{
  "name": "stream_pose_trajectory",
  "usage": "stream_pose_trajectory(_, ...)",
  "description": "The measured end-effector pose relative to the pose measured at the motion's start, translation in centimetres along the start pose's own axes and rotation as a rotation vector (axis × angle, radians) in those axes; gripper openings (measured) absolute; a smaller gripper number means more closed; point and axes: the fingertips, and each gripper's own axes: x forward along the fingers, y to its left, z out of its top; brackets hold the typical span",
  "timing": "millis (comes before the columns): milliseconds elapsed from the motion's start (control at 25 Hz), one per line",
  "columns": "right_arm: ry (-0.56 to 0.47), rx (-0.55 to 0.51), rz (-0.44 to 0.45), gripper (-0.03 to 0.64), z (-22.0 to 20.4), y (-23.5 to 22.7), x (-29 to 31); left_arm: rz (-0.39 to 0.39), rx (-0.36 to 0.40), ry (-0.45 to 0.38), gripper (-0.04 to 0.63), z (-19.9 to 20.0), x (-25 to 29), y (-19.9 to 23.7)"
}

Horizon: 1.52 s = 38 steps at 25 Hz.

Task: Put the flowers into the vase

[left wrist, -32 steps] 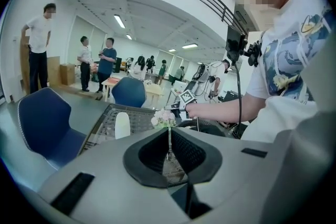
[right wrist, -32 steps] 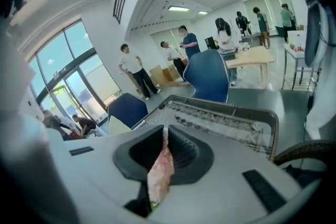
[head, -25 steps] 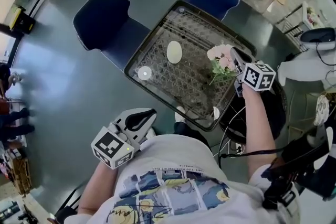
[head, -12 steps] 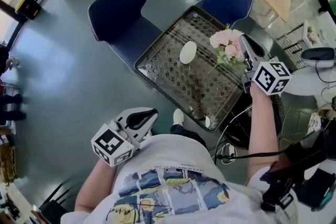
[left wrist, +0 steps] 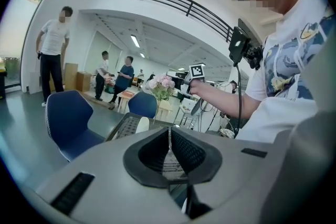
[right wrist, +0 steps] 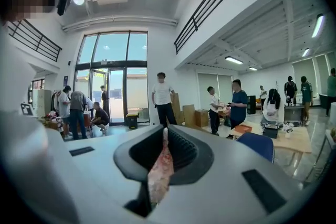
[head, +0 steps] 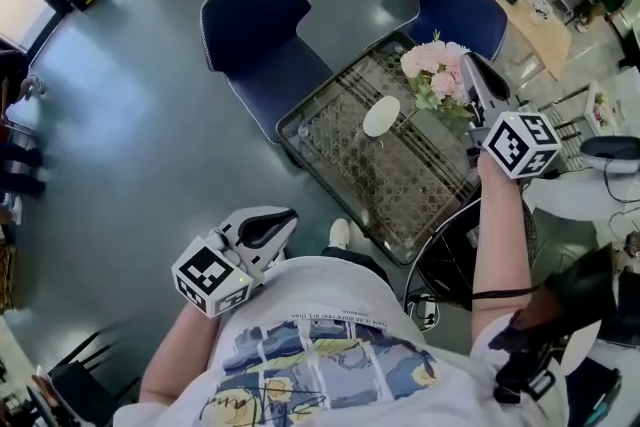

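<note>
The right gripper (head: 468,75) held the flowers (head: 436,73) in the air over the far end of the glass-topped surface (head: 400,177). Its fingers (right wrist: 185,150) were closed on the bunch, and the right gripper view showed a pale pink strip of it pinched between them. The left gripper (head: 280,220) hung low by the person's body, well apart from the surface, with its fingers (left wrist: 187,152) pressed together on nothing.

The white vase (head: 381,116) stood on the surface, just beside and below the flowers, toward the left gripper's side in the head view. In the left gripper view the bunch stood roughly upright, blossoms on top and the thin stems hanging down, their ends close to the vase but off to one side of its mouth. Whether they touched its rim could not be told.

The right gripper was clearly the nearer one. I judged that the coming move would call for shifting the stems sideways over the mouth, then lowering them along their own long axis. 2 blue chairs (head: 262,30) stood beyond the surface.
</note>
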Motion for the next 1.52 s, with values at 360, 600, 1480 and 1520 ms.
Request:
stream_pose_trajectory(360, 0.002, -0.031, 0.046, 0.031, -0.5, 1.7, 5.1, 0.085, -0.035, -0.023, 0.011, -0.7, -2.3, 2.1)
stream_pose_trajectory(600, 0.029, -0.040, 0.066, 0.031, -2.5, 1.1, 6.8, 0.131, -0.046, -0.018, 0.011, 0.0, -2.2, 2.2)
stream_pose_trajectory(1480, 0.110, -0.100, 0.121, 0.032, -14.5, 3.3, 7.7, 0.203, -0.069, 0.025, 0.011, -1.0, -2.6, 2.3)
stream_pose_trajectory(1520, 0.112, -0.102, 0.123, 0.032, -14.9, 3.4, 7.6, 0.202, -0.071, 0.026, 0.011, -1.1, -2.7, 2.2)
